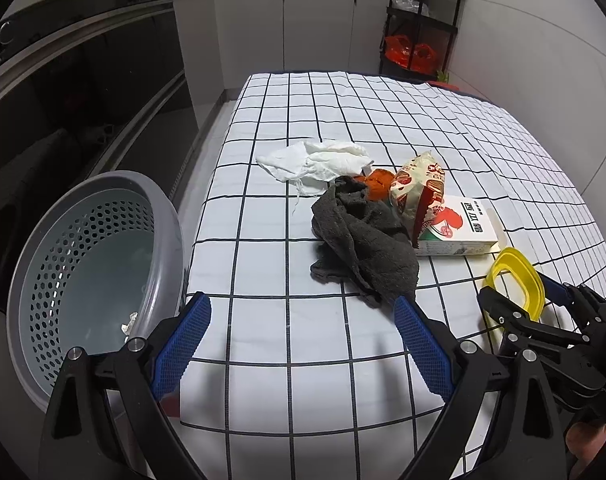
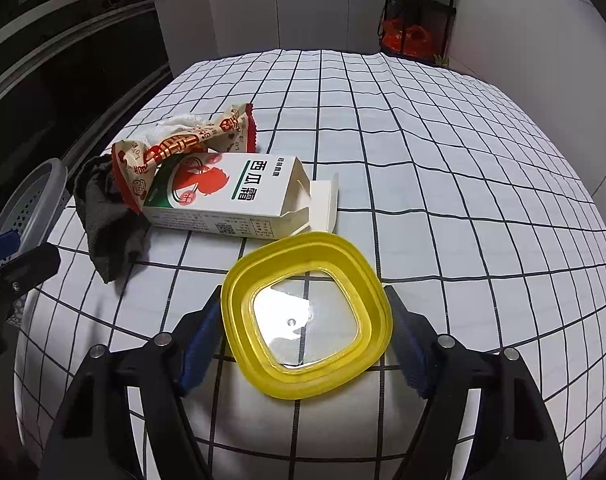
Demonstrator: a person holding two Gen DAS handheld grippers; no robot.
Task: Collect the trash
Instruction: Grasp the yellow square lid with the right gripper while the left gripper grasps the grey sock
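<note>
Left wrist view: the left tongs hang wide open at the bottom of the frame, nothing between the blue pads, over the table with its white, black-gridded cloth. Just beyond them lies a crumpled dark grey cloth; behind it a white crumpled tissue, an orange scrap, a printed red-and-cream snack wrapper and a white cardboard carton with a red print. At lower left a grey perforated plastic basket tilts beside the table edge, a small white scrap inside.

Right wrist view: the right tongs sit at bottom centre, set around a yellow square plastic lid with a clear window. The blue pads flank its sides closely; whether they press, I cannot tell. The carton lies just behind the lid, wrapper and grey cloth at its left.
</note>
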